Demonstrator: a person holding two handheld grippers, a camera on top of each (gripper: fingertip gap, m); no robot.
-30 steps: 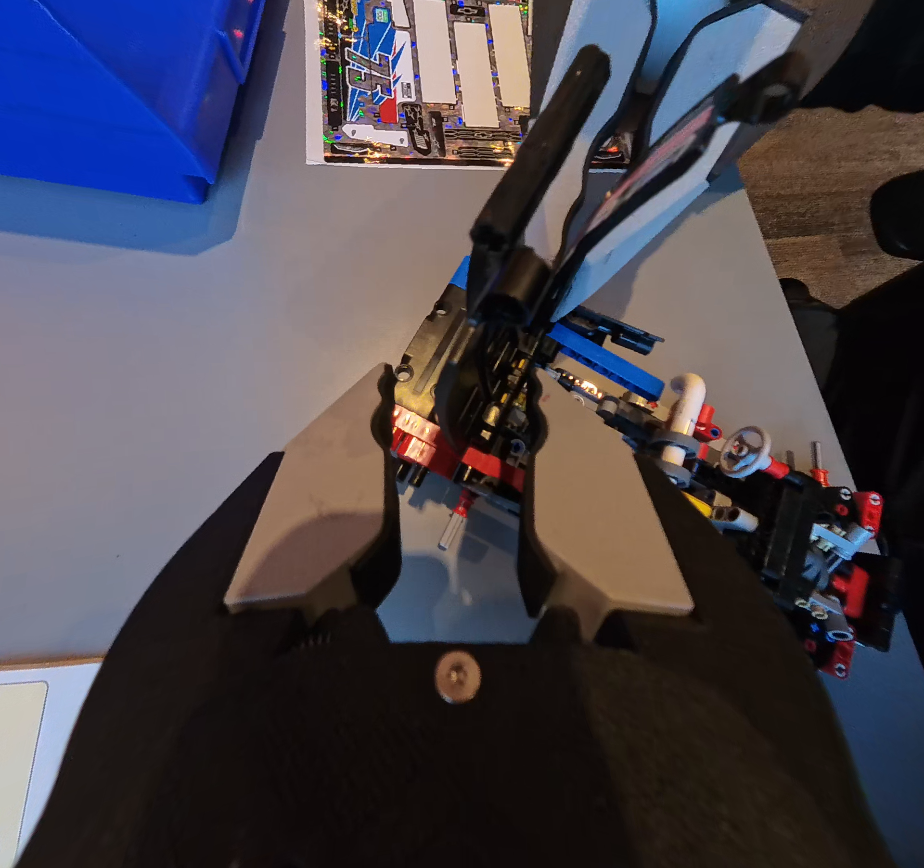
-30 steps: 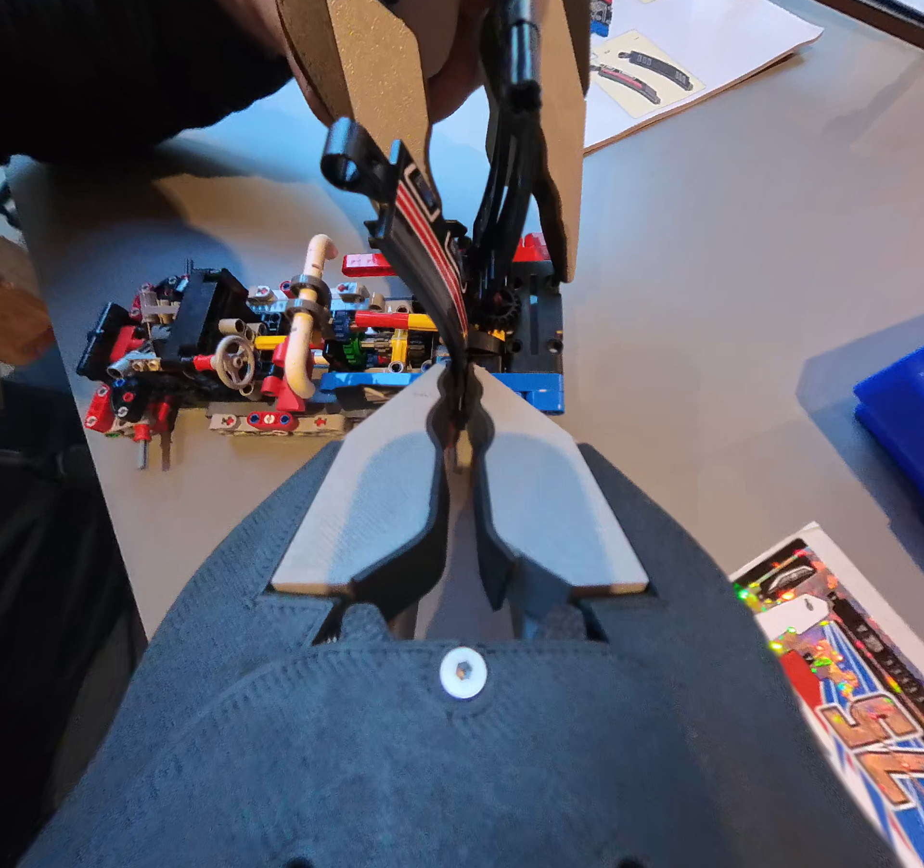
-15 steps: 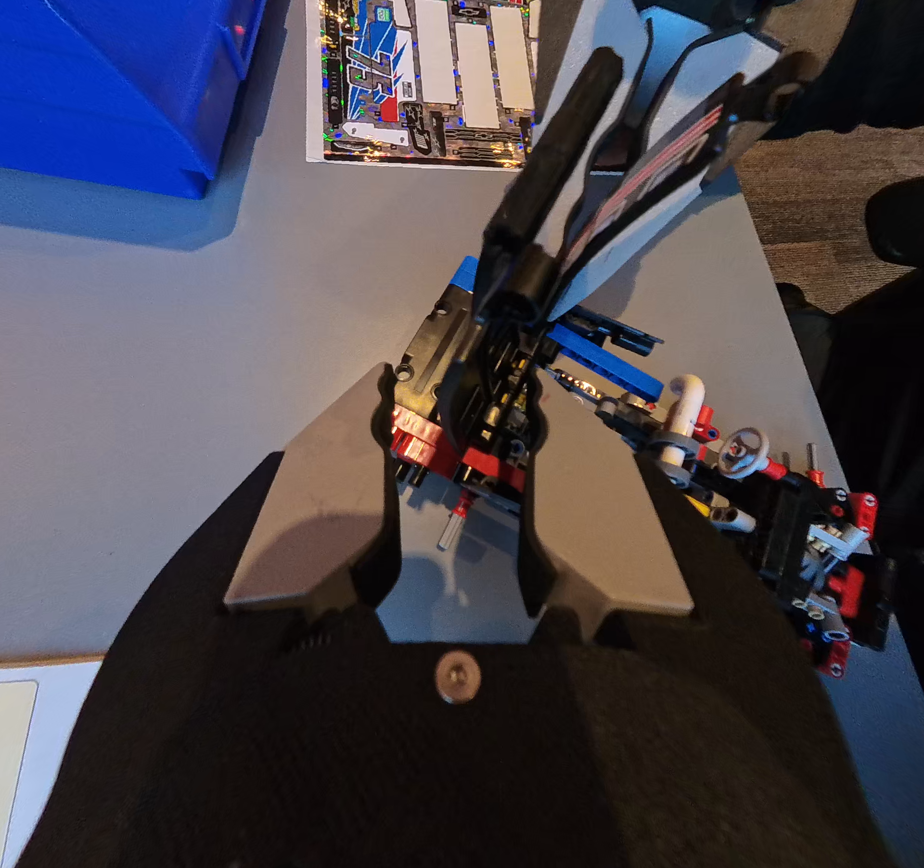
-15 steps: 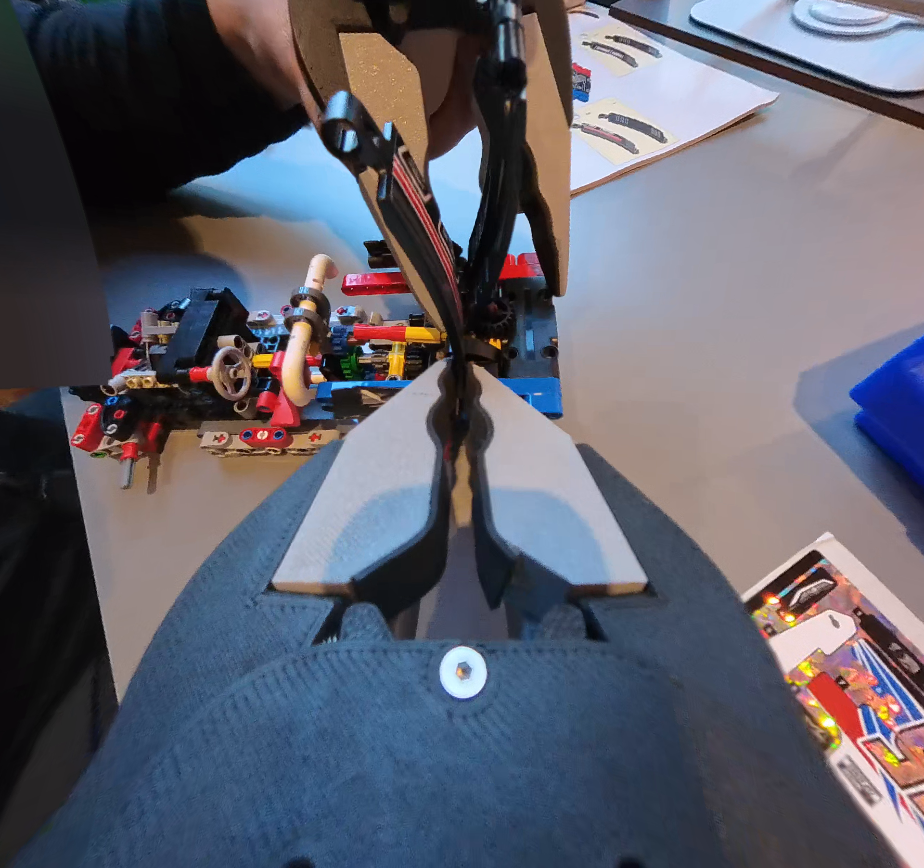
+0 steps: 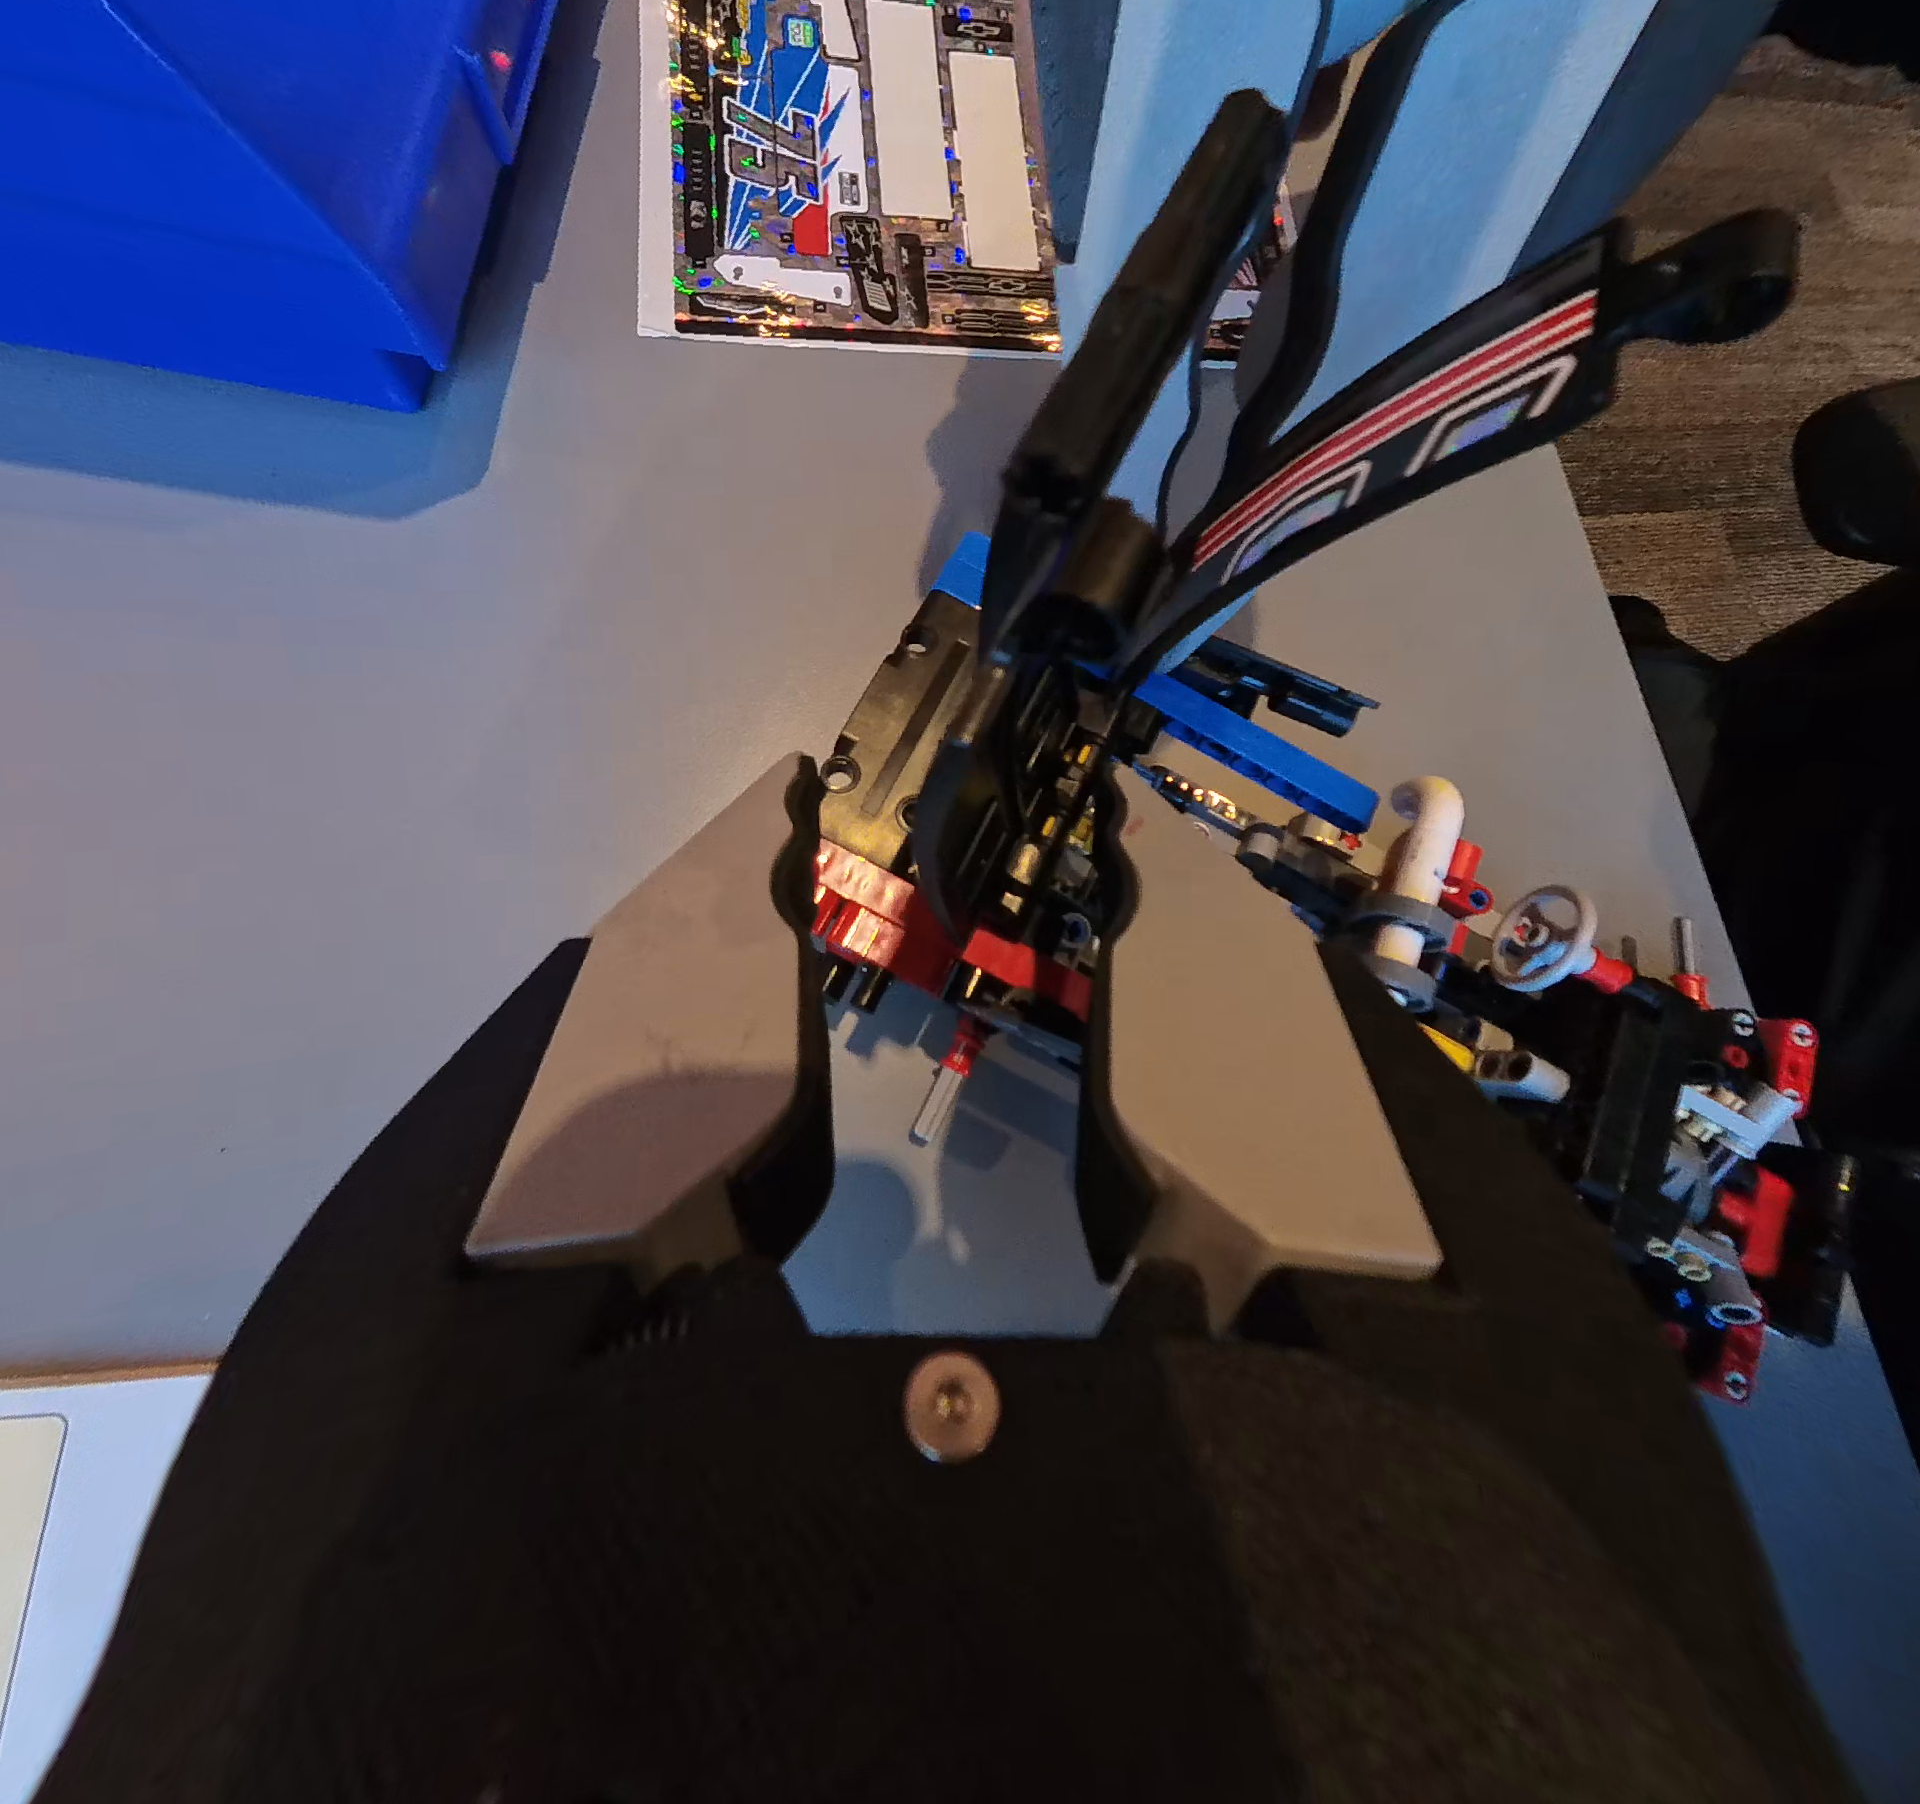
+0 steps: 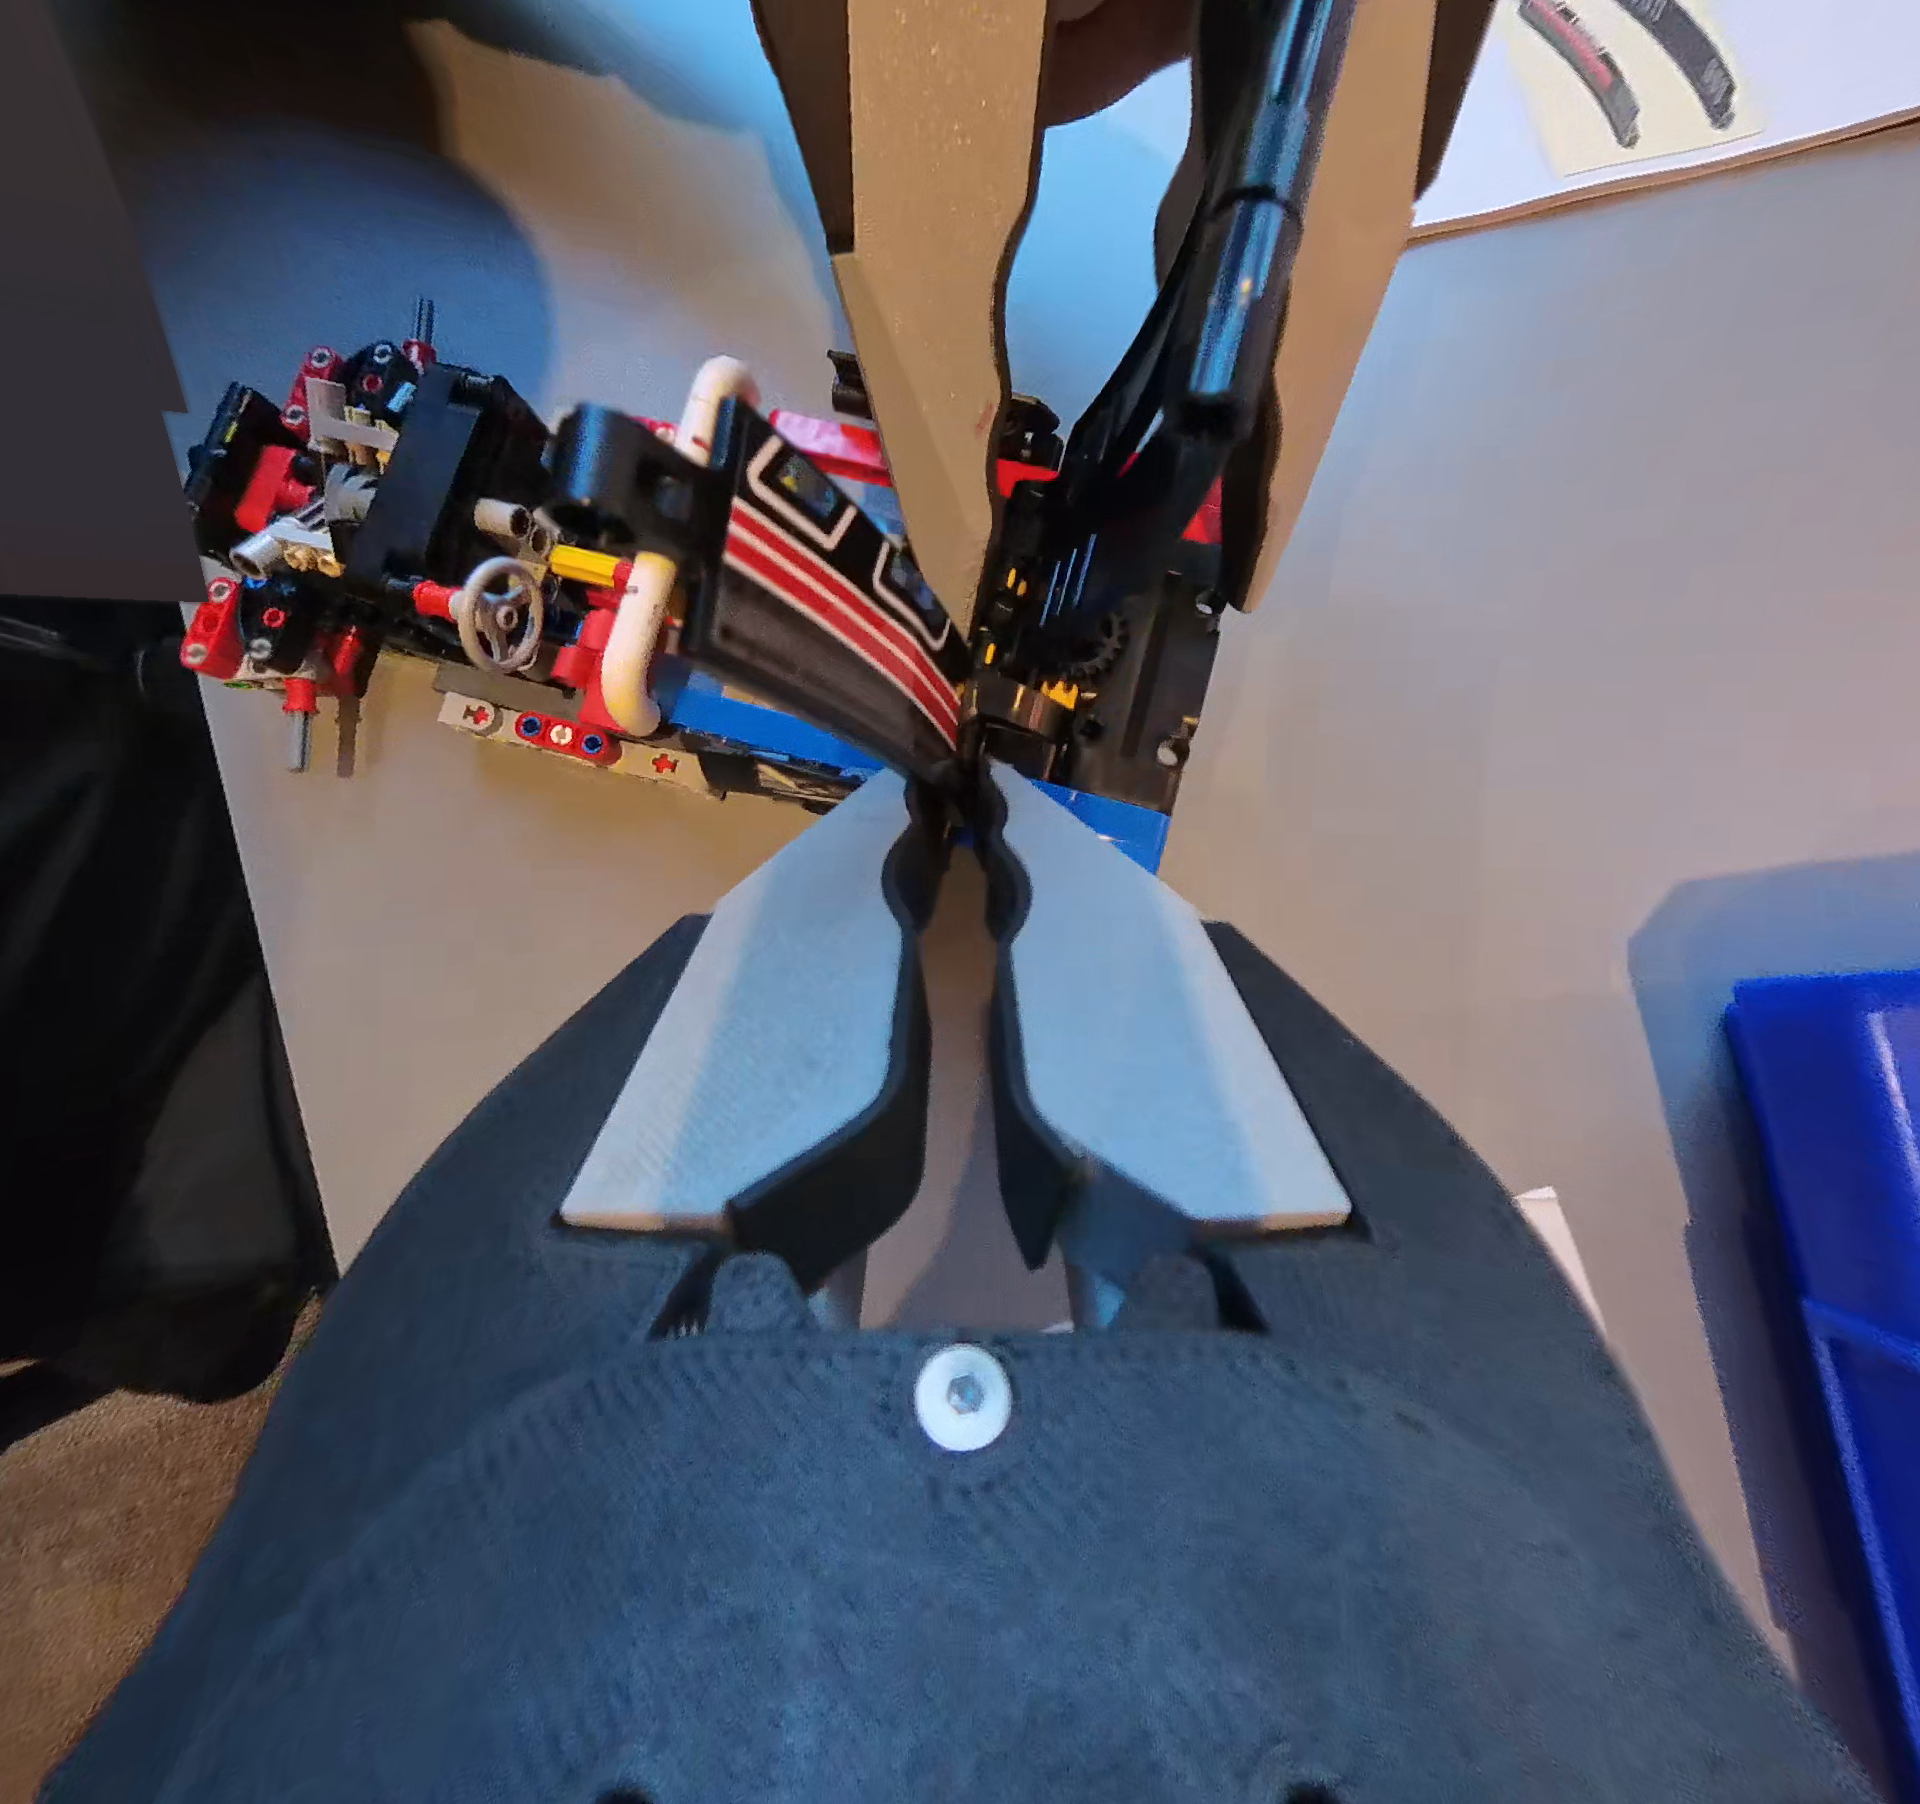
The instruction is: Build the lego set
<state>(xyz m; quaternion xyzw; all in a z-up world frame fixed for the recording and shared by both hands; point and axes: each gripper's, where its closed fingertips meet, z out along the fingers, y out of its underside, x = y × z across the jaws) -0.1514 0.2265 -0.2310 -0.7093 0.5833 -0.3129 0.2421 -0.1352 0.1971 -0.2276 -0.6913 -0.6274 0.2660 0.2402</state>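
The partly built lego car (image 5: 1642,1100) lies on the grey table (image 5: 416,819). My left gripper (image 5: 956,809) has its jaws around the car's black and red rear end and holds it. An upright black curved panel (image 5: 1132,352) rises from that end. My right gripper (image 6: 956,798) is shut on the base of a black curved panel with red and white stripes (image 6: 831,591), which leans low over the car (image 6: 416,507). The right gripper's fingers (image 5: 1475,154) show at the top of the left wrist view. The left gripper's fingers (image 6: 925,248) show in the right wrist view.
A blue bin (image 5: 208,144) stands at the far left, also in the right wrist view (image 6: 1829,1287). A shiny sticker sheet (image 5: 842,133) lies beyond the car. An instruction booklet (image 6: 1662,40) lies behind the left gripper. The table edge (image 5: 1662,715) runs close beside the car. One gripper's finger ends stand about 4 cm off the other's.
My right gripper has swung the striped panel from nearly upright down to a low lean over the car's middle. The left gripper and the car have stayed put.
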